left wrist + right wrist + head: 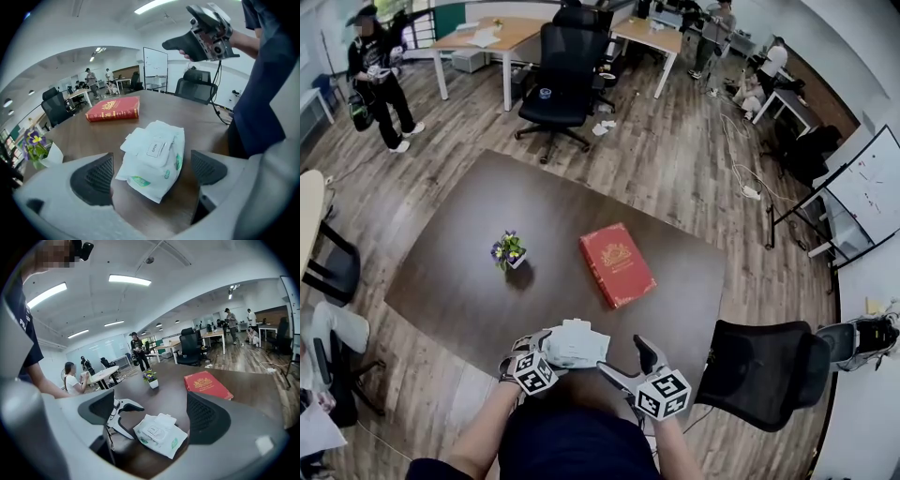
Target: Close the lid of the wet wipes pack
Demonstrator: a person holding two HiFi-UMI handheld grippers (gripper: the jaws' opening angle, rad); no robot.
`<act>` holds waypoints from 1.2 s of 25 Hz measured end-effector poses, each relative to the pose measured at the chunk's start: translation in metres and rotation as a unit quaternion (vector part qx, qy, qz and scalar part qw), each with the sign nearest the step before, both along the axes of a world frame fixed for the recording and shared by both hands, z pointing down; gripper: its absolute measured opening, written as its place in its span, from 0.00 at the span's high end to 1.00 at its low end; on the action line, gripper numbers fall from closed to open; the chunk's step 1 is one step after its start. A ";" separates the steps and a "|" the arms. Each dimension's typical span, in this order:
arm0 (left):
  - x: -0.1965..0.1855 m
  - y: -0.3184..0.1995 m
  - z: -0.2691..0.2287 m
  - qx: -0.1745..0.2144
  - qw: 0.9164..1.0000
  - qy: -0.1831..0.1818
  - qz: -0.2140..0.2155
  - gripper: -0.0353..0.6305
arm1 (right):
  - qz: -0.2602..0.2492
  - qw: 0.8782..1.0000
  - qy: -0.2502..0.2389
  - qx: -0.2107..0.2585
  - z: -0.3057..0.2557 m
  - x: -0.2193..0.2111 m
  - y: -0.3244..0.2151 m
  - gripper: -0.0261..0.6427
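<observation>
The white wet wipes pack (576, 343) lies on the dark table (450, 281) at its near edge. In the left gripper view the pack (154, 161) shows a rounded lid marked OPEN (157, 149), and a white flap (133, 140) sticks out at its far left side. My left gripper (150, 174) points down at the pack with its jaws apart; both pads (93, 179) stand clear of the pack. It sits just left of the pack in the head view, left gripper (528, 354). My right gripper (630, 366) hovers open to the right, nothing between its jaws, with the pack (161, 434) below it.
A red book (617, 264) lies mid-table, and a small flower pot (508, 251) stands to its left. A black office chair (764, 370) is close at the table's right corner. Beyond the table are another chair (558, 80), desks and several people.
</observation>
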State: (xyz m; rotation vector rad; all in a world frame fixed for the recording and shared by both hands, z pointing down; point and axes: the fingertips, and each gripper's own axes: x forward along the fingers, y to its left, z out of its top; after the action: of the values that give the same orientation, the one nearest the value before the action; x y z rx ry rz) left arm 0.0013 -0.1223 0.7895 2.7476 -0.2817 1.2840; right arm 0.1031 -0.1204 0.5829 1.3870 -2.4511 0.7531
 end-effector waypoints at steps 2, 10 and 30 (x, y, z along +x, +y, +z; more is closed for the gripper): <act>0.001 0.003 0.010 -0.012 1.000 -0.007 0.007 0.18 | 0.001 1.000 -0.002 -0.004 0.002 0.001 0.000 0.22; 0.006 -0.003 0.031 -0.033 0.999 -0.021 0.012 0.20 | 0.003 1.000 -0.003 -0.007 0.004 0.004 -0.008 0.23; 0.006 -0.004 0.069 -0.057 0.996 -0.071 0.005 0.24 | -0.024 0.999 0.010 -0.032 0.028 -0.004 -0.026 0.25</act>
State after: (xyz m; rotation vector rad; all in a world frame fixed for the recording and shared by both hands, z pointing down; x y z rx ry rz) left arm 0.0072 -0.1258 0.8583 2.5718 -0.1981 1.4530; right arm 0.0993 -0.1461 0.6105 1.3019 -2.4150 0.7956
